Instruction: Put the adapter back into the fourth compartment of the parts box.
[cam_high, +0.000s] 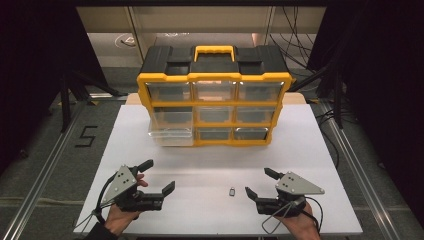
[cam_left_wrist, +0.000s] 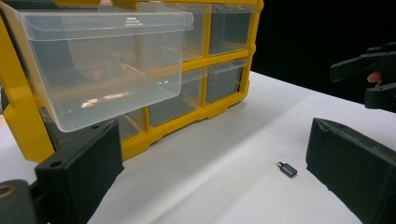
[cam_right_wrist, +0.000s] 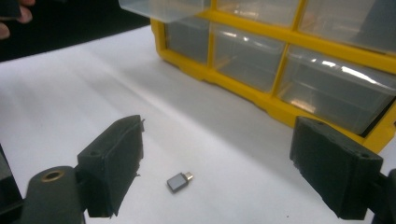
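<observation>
**Standing open over a small adapter before the drawer cabinet**

Sitting at the back of the white desk (cam_high: 310, 150) is a yellow-framed drawer cabinet (cam_high: 214, 95) with a black top and rows of clear plastic drawers. One drawer on the left (cam_left_wrist: 105, 65) is pulled well out; it looks empty, and nothing can be made out in the shut drawers. A small grey adapter (cam_high: 233, 191) lies on the bare desk near the front, between the left gripper (cam_high: 159, 176) and the right gripper (cam_high: 259, 182). Both grippers have their jaws spread wide, touching nothing, the adapter lying just ahead of each.
</observation>
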